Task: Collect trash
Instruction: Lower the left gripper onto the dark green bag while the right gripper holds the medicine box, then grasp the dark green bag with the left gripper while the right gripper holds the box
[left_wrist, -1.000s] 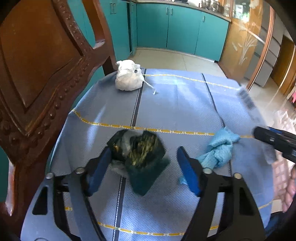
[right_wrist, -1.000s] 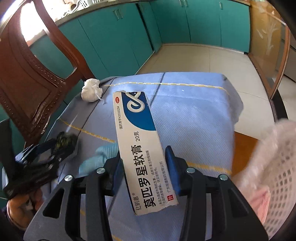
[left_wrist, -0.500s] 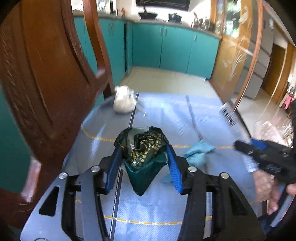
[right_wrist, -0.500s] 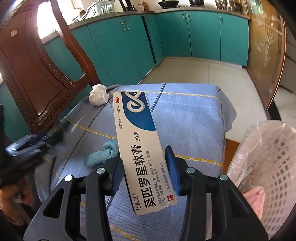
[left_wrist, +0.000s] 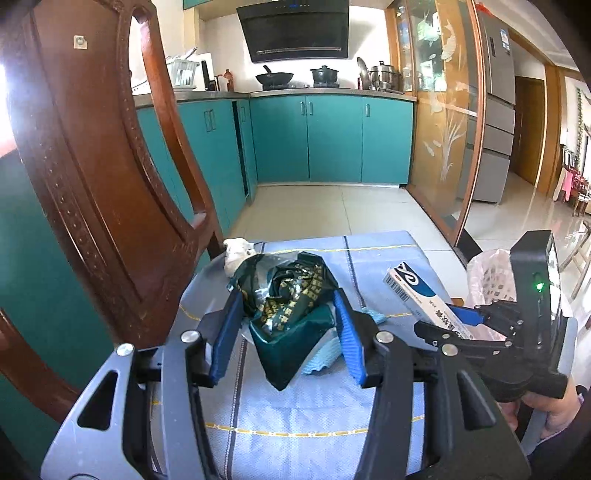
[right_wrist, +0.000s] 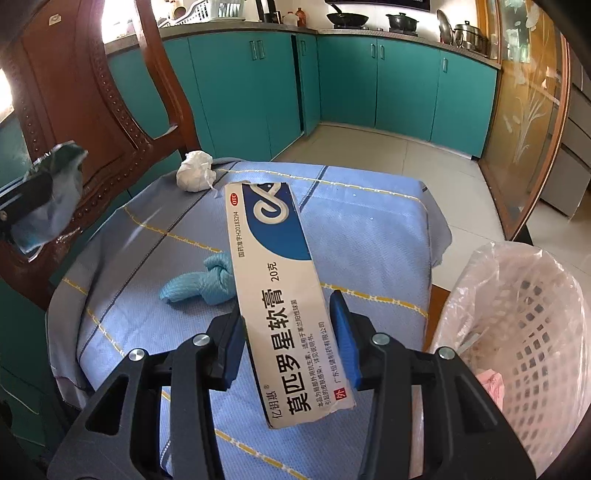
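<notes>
Currently, item one: left gripper (left_wrist: 286, 325), blue pads pinching a crumpled dark green wrapper (left_wrist: 291, 302) with gold print, lifted clear of the table and hanging from the jaws. Item two: right gripper (right_wrist: 288, 343), pads clamped on the sides of a long white-and-blue ointment box (right_wrist: 280, 295), its far end tilted up and away over the cloth.

Remaining on the blue tablecloth (right_wrist: 369, 229): one knotted light-blue rag (right_wrist: 201, 282), near the middle; one balled white tissue (right_wrist: 195, 171), at the far edge beside the carved wooden chair (right_wrist: 92, 92).

Receptacle: white lattice bin (right_wrist: 532, 332) with a clear liner, standing off the table's right side, just beside the right gripper; something pink lies in the bottom.

Step in hand, as judged: carry phase, both pieces picked up, neither dropped yet. Next move calls for swinging each gripper over the bin's mouth, box first as nearer, then spreading the jaws above the liner. The wrapper may cling to a pad.
</notes>
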